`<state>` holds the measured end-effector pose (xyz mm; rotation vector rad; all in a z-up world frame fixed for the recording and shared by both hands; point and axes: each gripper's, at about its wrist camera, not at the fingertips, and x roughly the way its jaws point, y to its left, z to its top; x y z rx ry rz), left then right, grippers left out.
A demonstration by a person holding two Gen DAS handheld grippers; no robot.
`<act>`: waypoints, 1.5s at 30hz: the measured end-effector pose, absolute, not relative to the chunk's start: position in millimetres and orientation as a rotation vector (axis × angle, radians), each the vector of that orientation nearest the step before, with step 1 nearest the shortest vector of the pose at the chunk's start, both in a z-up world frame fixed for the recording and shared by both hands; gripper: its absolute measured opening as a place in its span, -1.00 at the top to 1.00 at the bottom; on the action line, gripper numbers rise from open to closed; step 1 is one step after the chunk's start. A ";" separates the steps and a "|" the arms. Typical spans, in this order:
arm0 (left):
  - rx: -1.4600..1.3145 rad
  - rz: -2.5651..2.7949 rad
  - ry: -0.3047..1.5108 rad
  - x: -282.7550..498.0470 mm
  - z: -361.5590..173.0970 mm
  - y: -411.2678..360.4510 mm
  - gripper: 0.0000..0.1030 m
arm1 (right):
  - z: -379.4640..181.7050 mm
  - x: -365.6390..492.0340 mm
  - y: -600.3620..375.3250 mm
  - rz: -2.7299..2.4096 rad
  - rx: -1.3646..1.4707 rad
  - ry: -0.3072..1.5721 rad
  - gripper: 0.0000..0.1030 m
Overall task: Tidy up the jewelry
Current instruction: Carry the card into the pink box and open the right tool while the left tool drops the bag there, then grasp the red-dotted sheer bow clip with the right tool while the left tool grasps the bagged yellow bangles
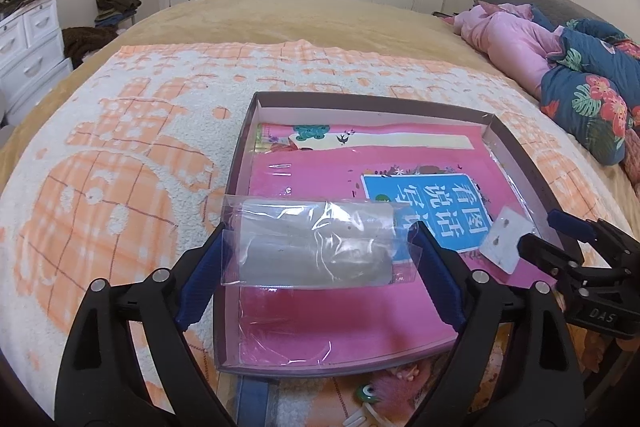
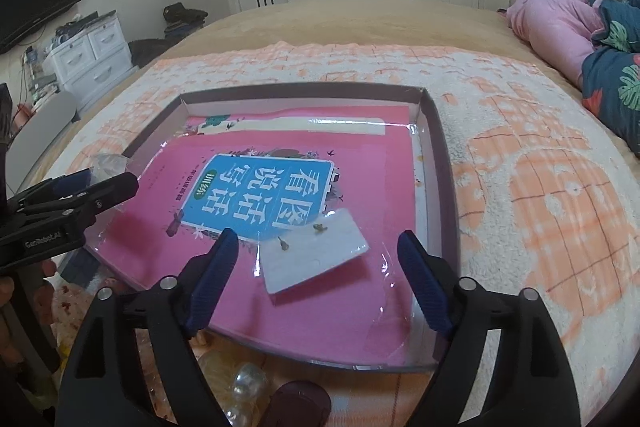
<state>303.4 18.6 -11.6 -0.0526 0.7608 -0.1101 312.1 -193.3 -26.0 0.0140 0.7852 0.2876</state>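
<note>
I am seeing the clear plastic bag (image 1: 308,243) blurring whatever lies under it, and its own contents are too hazy to tell. The 2 small pieces on the white card (image 2: 316,257) are too small for me to name. The book (image 2: 256,195) is hiding the tray (image 2: 436,131) floor. The bottom edge is cutting off the clear bottle (image 2: 248,383).

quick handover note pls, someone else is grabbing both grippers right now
Left gripper: open, clear plastic bag lying between its jaws, not pinched.
Right gripper: open, over the white earring card.
Card with two earrings lies loose on the pink book in the shallow box.
Done: nothing bagged yet.
Left: likely card into bag.
</note>
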 end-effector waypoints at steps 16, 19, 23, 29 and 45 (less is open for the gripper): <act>-0.060 -0.093 0.670 254.3 17.3 26.7 -0.75 | 3.5 244.5 -194.1 0.322 -0.031 0.674 -0.76; -0.064 -0.089 0.658 245.8 21.3 29.1 -0.77 | 7.0 231.6 -193.2 0.331 -0.051 0.660 -0.77; -0.062 -0.088 0.645 234.0 25.7 28.9 -0.78 | 11.9 218.2 -192.5 0.346 -0.058 0.646 -0.78; -0.063 -0.082 0.633 212.9 27.0 32.9 -0.78 | 17.4 203.8 -192.5 0.366 -0.069 0.631 -0.79; -0.053 -0.066 0.679 163.0 11.2 50.2 -0.78 | 15.5 172.5 -179.3 0.427 -0.091 0.632 -0.79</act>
